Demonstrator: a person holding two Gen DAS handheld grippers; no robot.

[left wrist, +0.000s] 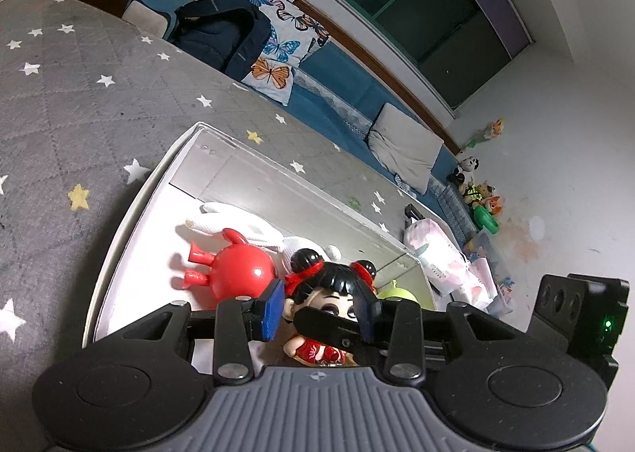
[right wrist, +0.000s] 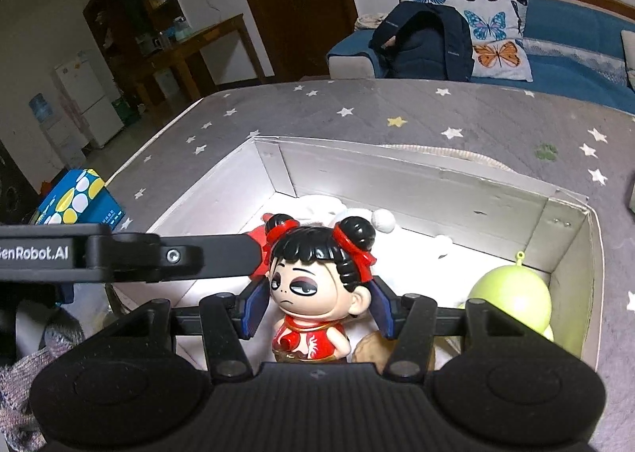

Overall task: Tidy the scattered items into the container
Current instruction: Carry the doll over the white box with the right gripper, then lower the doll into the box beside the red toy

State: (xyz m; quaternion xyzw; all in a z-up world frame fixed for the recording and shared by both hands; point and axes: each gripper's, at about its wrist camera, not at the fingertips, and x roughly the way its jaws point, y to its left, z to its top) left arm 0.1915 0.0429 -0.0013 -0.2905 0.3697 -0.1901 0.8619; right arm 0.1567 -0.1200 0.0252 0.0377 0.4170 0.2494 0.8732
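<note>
Doll [right wrist: 313,285] with black buns and red dress stands upright inside white box [right wrist: 571,265] on star-patterned grey mat [right wrist: 357,102], right tongs [right wrist: 317,305] parted wide around its head without clear contact, left tongs [left wrist: 317,309] likewise spread beside it, red toy [left wrist: 238,269] and green toy [right wrist: 512,293] alongside.

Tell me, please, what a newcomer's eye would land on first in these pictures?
First, the doll with black buns and red ribbons, upright in the white box, its head between the right hand-held gripper fingers. Next, the red ball toy lying behind it, and the lime-green round toy in the box's corner.
</note>
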